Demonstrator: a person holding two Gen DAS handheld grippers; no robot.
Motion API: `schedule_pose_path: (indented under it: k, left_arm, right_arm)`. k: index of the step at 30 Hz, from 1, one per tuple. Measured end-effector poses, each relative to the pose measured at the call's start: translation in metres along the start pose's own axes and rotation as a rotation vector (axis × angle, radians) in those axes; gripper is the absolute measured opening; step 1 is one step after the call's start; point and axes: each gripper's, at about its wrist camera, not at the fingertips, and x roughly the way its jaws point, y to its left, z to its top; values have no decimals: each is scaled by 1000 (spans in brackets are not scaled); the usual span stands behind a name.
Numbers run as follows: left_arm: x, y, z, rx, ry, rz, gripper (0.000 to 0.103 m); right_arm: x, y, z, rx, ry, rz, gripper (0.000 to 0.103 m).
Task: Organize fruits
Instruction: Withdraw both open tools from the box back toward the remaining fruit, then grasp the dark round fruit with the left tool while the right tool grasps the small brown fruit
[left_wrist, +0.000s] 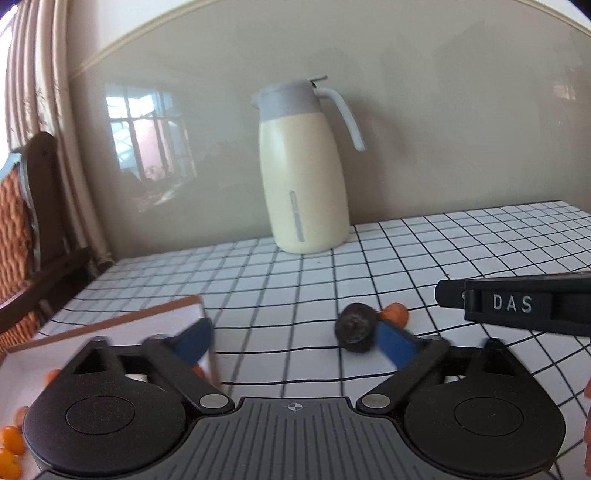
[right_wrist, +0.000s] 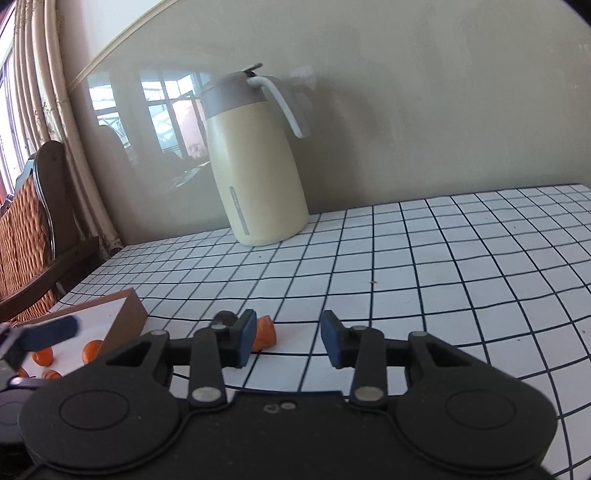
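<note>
Both grippers, left (left_wrist: 295, 341) and right (right_wrist: 288, 341), unclenched near box (right_wrist: 123, 314) edge; dark, perhaps fruit (left_wrist: 356, 328).

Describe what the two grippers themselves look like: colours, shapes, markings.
Both are matte black plastic. The left gripper and the right gripper each have two round pivot housings, angled link arms with silver rivets, and blue pads on the fingers. The left one has a ribbed grey centre plate with a crosshair mark. Seen side-on, the right gripper shows white "DAS" lettering.
</note>
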Motion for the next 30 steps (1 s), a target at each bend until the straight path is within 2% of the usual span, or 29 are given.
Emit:
schedule_pose_path:
  k: [7,13,16,22,23,25,30]
  left_arm:
    - [23,-17,3,-3,26,-26,88]
    - [41,-26,4,-16,75,-54,75]
    - [52,-28,3,-27,112,-55,59]
    - [62,-28,0,-58,131,-77,58]
    - [63,-27,-1,-62,137,-75,56]
    - [68,-23,-3,-76,156,-66,46]
    - [73,-7,-7,-124,189,-43,42]
  right_arm:
    - [2,-13,0,20,12,1,30]
    - [7,-17,1,24,21,14,30]
    - [10,-19,1,20,28,21,30]
    - [21,-15,3,8,52,51,30]
    - [23,-13,2,4,55,55,30]
    - [28,-9,2,-2,66,64,30]
    - [38,0,2,-14,92,84,30]
